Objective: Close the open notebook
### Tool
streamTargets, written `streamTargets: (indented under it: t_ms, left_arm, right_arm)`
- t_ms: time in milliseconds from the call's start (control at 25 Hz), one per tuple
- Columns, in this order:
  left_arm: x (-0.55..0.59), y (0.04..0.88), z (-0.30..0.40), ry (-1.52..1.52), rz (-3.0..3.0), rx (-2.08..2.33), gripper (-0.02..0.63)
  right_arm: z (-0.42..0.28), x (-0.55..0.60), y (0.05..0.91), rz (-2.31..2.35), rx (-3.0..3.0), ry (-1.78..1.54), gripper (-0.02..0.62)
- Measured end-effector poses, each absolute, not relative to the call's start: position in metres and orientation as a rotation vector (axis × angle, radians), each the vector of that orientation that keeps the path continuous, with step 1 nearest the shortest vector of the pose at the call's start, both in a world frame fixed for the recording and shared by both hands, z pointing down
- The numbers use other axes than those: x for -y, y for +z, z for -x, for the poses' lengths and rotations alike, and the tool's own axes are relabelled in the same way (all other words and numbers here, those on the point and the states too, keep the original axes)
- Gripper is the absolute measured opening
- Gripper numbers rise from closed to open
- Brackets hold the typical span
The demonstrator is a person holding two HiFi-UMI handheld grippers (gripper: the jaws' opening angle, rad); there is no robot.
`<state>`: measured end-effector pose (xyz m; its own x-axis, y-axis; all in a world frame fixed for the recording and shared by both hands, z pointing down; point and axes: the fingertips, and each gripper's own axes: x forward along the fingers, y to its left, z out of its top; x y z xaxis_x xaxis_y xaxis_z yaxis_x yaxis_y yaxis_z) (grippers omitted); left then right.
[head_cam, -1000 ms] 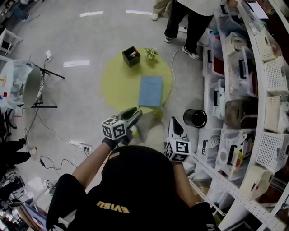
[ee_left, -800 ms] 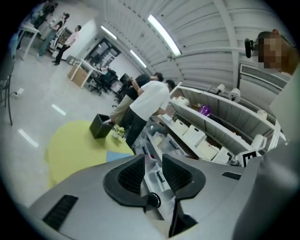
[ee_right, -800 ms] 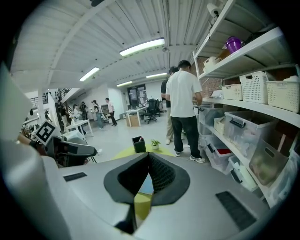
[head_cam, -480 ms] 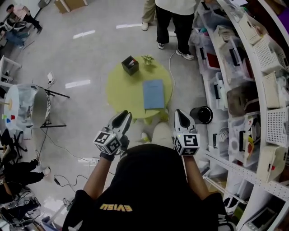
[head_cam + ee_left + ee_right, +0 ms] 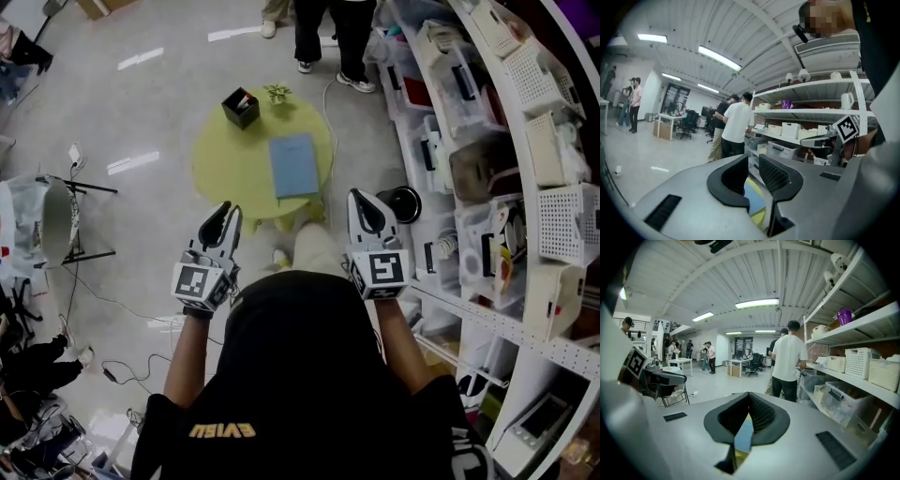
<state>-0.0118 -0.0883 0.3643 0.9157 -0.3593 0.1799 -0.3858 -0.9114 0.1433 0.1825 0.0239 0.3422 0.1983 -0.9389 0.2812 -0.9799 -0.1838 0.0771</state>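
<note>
Blue notebook (image 5: 294,165) lies closed on round yellow counter (image 5: 225,164). Left gripper (image 5: 223,214) jaws closing, narrow gap, empty. Right gripper (image 5: 363,203) jaws together, empty.

Bright, even indoor light, all from above. Ceiling strip lights (image 5: 719,57) blown out white in my left gripper view; ceiling tube (image 5: 757,303) likewise in my right gripper view. Head view: white glare streaks on glossy floor (image 5: 139,58), shadows faint and short. Notebook (image 5: 293,165) on desk (image 5: 220,159) sharp, evenly lit. Shelves (image 5: 525,122) bow hard at right edge. Both gripper views fisheye: ceiling ribs curve, corners vignette to black. My near foreground there slightly soft, far room hazy.
</note>
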Motion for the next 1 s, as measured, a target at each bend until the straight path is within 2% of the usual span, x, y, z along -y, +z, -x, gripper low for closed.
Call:
streamTargets:
  t_ms: [280, 1000]
  left_arm:
    - [0.077, 0.331, 0.007, 0.147, -2.983, 0.725, 0.018]
    - [0.051, 0.323, 0.020, 0.188, -3.040, 0.666, 0.018]
  right_arm:
    - [-0.176, -0.025, 0.332, -2.145, 1.869, 0.190, 0.002]
    - [-0.157, -0.004, 0.267, -1.981, 1.968, -0.025, 0.002]
